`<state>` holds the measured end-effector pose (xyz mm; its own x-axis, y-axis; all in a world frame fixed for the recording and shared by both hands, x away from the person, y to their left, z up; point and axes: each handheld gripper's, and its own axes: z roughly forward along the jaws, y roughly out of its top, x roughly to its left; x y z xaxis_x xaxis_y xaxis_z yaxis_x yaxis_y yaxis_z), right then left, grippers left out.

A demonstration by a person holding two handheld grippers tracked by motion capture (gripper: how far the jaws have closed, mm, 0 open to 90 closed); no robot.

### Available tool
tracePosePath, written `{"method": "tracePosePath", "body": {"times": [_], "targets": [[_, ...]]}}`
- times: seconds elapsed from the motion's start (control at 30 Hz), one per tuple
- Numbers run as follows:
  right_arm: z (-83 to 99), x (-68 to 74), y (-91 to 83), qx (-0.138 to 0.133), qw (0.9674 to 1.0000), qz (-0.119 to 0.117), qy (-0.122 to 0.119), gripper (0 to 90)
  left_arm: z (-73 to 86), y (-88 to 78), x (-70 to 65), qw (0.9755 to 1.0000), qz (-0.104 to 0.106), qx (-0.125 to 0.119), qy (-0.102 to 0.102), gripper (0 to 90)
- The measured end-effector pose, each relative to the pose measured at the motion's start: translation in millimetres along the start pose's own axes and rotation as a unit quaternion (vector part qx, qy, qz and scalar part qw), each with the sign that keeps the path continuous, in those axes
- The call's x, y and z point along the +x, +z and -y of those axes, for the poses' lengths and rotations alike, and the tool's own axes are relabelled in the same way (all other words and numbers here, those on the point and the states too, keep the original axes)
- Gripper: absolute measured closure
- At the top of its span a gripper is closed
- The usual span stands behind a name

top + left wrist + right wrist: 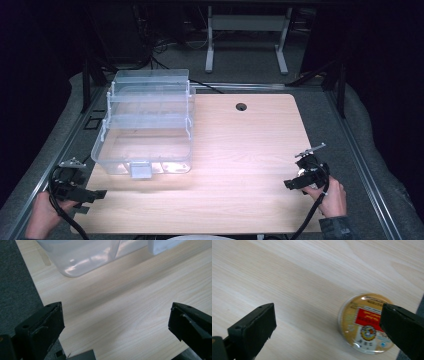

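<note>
The right gripper (328, 322) stands with its two black jaws spread wide, nothing clamped between them. In the right gripper view a small round tin (365, 323) with a clear domed lid, a gold face and a red label lies flat on the pale wood-grain table (299, 277), just inside the jaw on the right of that view, which covers part of its edge. Whether that jaw touches the tin cannot be told; the other jaw is well apart from it, with bare wood between. The print on the label is too blurred to read. In the high view the right gripper (300, 181) sits near the table's right edge, held by the person's right hand (331, 197), with its cable trailing down toward the bottom of the picture.

The left gripper (116, 322) is also spread wide and holds nothing; its own view looks past the black jaws onto bare table. Beyond them, at the top of that view, stands the rounded corner of a clear plastic tiered storage box (82, 257). In the high view the left gripper (85, 194) rests at the near left corner of the table, in the person's left hand (44, 212).

The box (145, 125) stands on the left half of the table, its upper trays stepped back on white arms. It is well apart from the tin and the right gripper.
</note>
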<state>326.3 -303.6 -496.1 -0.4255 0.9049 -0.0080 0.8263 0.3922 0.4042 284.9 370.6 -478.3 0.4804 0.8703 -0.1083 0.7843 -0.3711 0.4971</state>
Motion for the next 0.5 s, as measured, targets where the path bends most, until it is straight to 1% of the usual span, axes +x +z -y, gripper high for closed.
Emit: {"method": "tracePosePath", "body": {"times": [0.03, 0.1, 0.13, 0.17, 0.23, 0.27, 0.3, 0.33, 0.4, 0.43, 0.5], "targets": [[1.3, 6.0, -1.3, -0.007, 1.0, 0.002, -0.003, 0.7, -4.2, -2.7, 1.9, 1.0, -0.001, -0.002, 0.0, 0.1], [2.8, 13.6, -2.0, -0.011, 0.9999, -0.005, -0.007, 1.1, -5.5, -3.6, 2.5, 1.0, -0.001, -0.004, -0.001, 0.2], [4.1, 18.6, -1.7, -0.014, 0.9998, -0.008, -0.011, 1.2, -9.3, -7.5, 5.3, 0.9999, 0.004, -0.011, -0.006, 0.2], [5.1, 22.5, -1.9, -0.013, 0.9998, -0.003, -0.015, 1.2, -10.6, -9.0, 6.6, 0.9999, 0.003, -0.012, -0.007, 0.2], [7.2, 26.4, -2.8, -0.02, 0.9996, -0.007, -0.017, 1.4, -14.9, -12.7, 10.8, 0.9998, 0.002, -0.015, -0.01, 0.2], [8.2, 27.5, -2.8, -0.024, 0.9995, -0.009, -0.017, 1.5, -14.9, -12.7, 10.8, 0.9998, 0.002, -0.015, -0.01, 0.2], [9.1, 28.5, -3.1, -0.024, 0.9996, -0.005, -0.016, 1.4, -17.0, -14.4, 12.7, 0.9998, 0.002, -0.015, -0.011, 0.2], [10.0, 29.1, -3.6, -0.026, 0.9996, -0.005, -0.014, 1.5, -21.7, -17.6, 15.8, 0.9997, 0.001, -0.019, -0.014, 0.2], [11.1, 29.7, -4.6, -0.028, 0.9995, -0.002, -0.012, 1.5, -23.7, -18.6, 16.9, 0.9997, 0.001, -0.02, -0.015, 0.2], [13.9, 31.1, -6.3, -0.038, 0.9993, -0.003, -0.005, 1.6, -30.0, -20.1, 19.8, 0.9996, 0.002, -0.022, -0.019, 0.2], [15.3, 31.3, -7.3, -0.043, 0.9991, -0.004, -0.002, 1.7, -33.0, -20.6, 20.9, 0.9995, 0.002, -0.023, -0.02, 0.2]]}}
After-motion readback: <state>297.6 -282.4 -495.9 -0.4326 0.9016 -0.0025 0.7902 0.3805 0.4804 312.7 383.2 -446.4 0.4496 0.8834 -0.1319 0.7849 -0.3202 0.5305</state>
